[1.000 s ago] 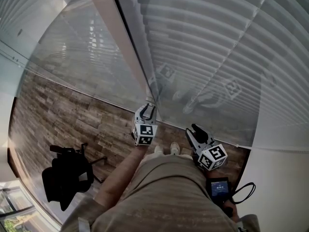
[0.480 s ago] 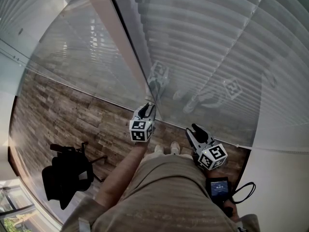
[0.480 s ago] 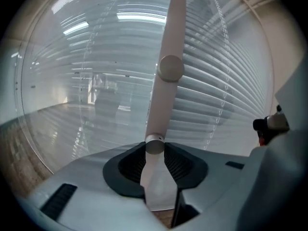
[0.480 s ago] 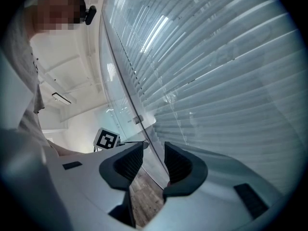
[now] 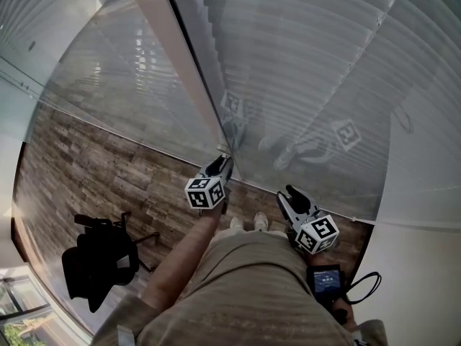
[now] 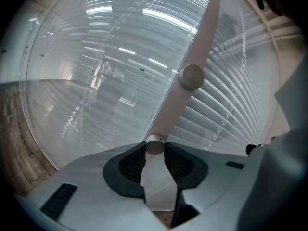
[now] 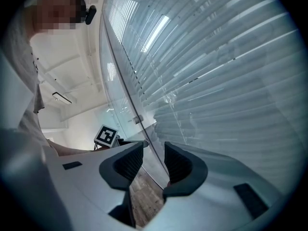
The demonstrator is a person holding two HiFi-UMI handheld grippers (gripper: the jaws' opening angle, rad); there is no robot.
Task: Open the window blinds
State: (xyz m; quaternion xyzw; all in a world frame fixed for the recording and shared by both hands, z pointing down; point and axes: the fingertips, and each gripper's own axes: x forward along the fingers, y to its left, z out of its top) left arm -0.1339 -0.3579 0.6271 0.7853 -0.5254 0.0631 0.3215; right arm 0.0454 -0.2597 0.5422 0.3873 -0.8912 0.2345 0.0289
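White horizontal blinds (image 5: 310, 71) hang shut behind a glass wall, also filling the left gripper view (image 6: 231, 95) and the right gripper view (image 7: 216, 71). A pale upright frame post (image 6: 202, 37) carries two round metal knobs. My left gripper (image 5: 222, 167) (image 6: 155, 146) is shut on the lower knob (image 6: 155, 144), which sits between its dark pads (image 6: 132, 162). The upper knob (image 6: 191, 76) is free. My right gripper (image 5: 291, 196) (image 7: 154, 160) hangs lower to the right, open, with nothing between its jaws.
A black office chair (image 5: 101, 262) stands on the wood-plank floor (image 5: 94, 171) at the left. The person's shoes (image 5: 245, 223) are close to the glass. A small device with a cable (image 5: 328, 280) hangs at the hip.
My left gripper has rolled about its own axis while staying on the knob; its marker cube has swung round to the left. The right gripper has not moved.
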